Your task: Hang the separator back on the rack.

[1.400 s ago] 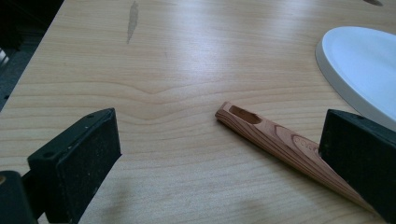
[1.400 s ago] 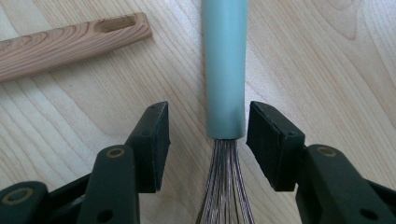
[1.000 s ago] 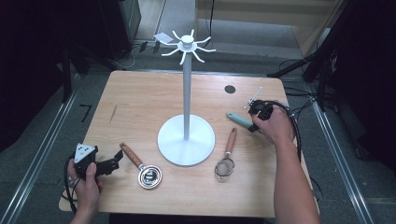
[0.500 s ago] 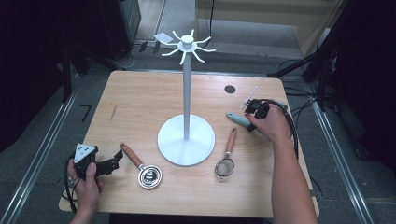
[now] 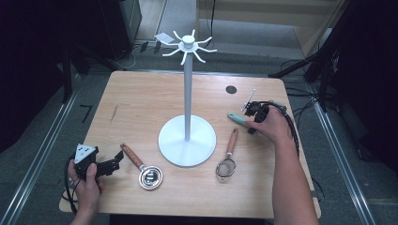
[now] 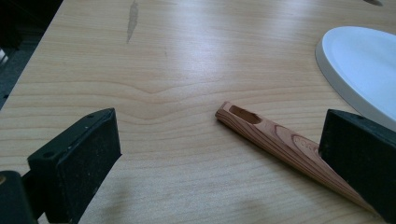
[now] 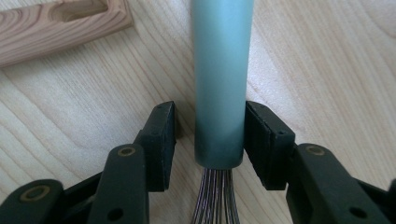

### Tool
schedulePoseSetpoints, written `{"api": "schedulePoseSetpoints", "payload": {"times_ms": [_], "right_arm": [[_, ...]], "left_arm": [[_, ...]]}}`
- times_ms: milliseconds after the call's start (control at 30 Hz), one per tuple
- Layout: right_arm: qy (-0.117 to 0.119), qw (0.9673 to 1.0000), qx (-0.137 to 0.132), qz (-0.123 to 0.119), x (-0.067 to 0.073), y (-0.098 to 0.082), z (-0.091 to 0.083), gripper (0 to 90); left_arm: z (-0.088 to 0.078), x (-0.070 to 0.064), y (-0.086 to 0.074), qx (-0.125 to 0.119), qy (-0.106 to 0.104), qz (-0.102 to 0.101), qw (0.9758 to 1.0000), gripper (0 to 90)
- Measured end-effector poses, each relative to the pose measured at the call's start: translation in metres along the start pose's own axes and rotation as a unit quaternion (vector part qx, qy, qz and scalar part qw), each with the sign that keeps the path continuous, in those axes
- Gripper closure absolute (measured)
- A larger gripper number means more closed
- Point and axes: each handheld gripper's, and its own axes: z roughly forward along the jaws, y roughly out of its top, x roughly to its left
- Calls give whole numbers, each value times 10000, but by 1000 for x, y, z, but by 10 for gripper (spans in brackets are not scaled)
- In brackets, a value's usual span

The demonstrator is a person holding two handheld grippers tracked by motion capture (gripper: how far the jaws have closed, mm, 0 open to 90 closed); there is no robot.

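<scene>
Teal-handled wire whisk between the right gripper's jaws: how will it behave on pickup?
The teal round-handled wire whisk has a smooth cylindrical handle, so it may slip or twist between the right gripper pads; one pad touches, the other shows a gap. It probably rolls if nudged on the wooden table. Thin wires suggest it is light, with a springy head.

The white stand (image 5: 187, 140) blocks the middle of the tabletop (image 5: 141, 103); bare wood lies open left of it, while a strainer (image 5: 227, 164) lies right.
</scene>
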Motion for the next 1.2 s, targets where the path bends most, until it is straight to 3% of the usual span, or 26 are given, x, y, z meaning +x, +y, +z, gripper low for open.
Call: {"api": "schedulePoseSetpoints", "payload": {"times_ms": [33,267,567,1100,1200], "right_arm": [[59,9999,-2,89,-1,0,0,561],[88,9999,6,91,-2,-1,0,565],[89,9998,197,-23,-3,2,0,600],[77,9996,282,-18,-3,7,0,640],[99,9996,254,7,-3,6,-1,686]], "left_arm": [[0,0,0,-3,1,1,10000,0],[0,0,0,-3,-3,-4,10000,0],[0,0,0,-12,3,-2,10000,0],[0,0,0,6,11,-29,10000,0],[0,0,0,13,18,-35,10000,0]]}}
